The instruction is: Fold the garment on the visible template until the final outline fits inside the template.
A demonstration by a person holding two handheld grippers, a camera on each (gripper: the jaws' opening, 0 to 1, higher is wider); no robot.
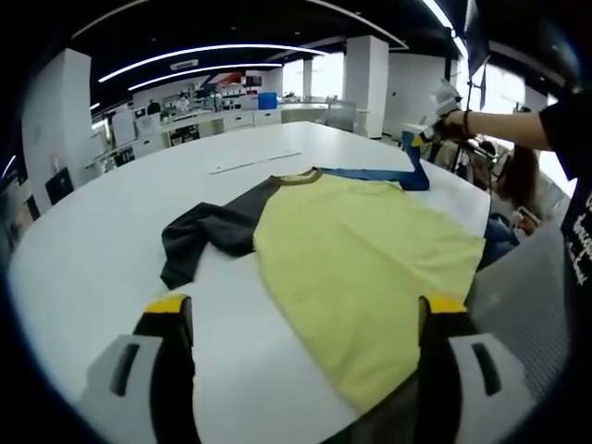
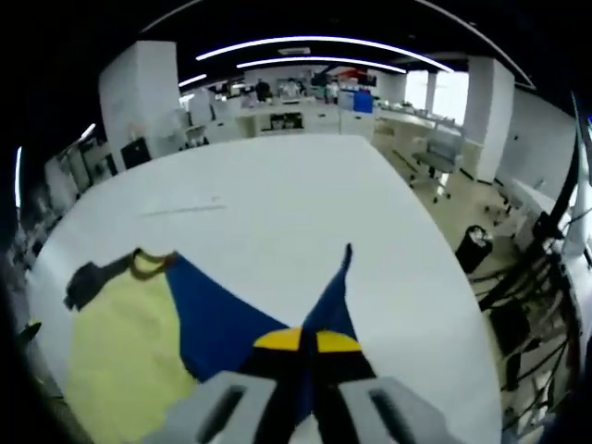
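Garment (image 1: 370,268) lies flat on the white worktop (image 1: 92,250), its yellow body toward the near right edge and hanging slightly over that edge in the left gripper view. Dark grey sleeve (image 1: 208,236) is crumpled and partly doubled on itself beside the yellow body, toward the worktop's middle. Blue sleeve (image 1: 384,173) runs from the brown collar (image 1: 301,177) along the far side of the garment — its end is lifted off the surface.

Right gripper (image 2: 305,344) has its yellow-tipped jaws closed together on the blue sleeve (image 2: 324,305); the cloth rises to a point past the jaws in the right gripper view. The same tool appears at the far right of the left gripper view, held by a person's hand (image 1: 453,118).

Left gripper (image 1: 305,305) hovers at the near edge with jaws wide apart, holding nothing — one jaw over bare worktop, the other over the yellow hem.

A thin pale strip (image 1: 254,164) lies on the worktop beyond the collar. No container is seen on the worktop.
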